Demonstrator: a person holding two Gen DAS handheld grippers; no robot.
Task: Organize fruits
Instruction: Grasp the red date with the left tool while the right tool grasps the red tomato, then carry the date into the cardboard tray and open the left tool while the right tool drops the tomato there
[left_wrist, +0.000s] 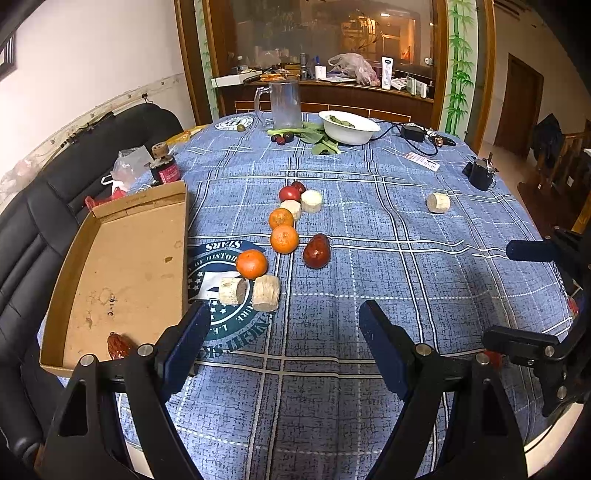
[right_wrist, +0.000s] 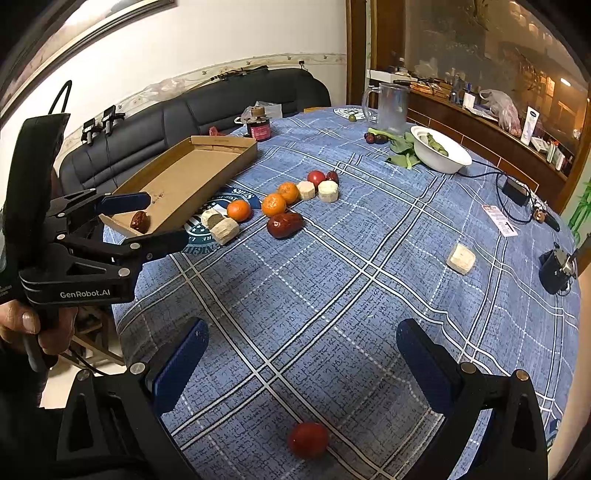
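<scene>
The small round red fruit (right_wrist: 308, 440) was seen at the table's near edge, right under the wide-open, empty right gripper (right_wrist: 301, 363), nearer than the open, empty left gripper (left_wrist: 284, 332).

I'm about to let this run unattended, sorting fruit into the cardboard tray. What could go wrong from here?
1. The small red fruit lies near the table's edge below the open right gripper; a nudge might roll it off.
2. The oranges touch pale cut chunks; grabbing one may scatter its neighbours.
3. The cardboard tray overhangs the table's side, with one date at its near end; pressing there might tip it.
</scene>
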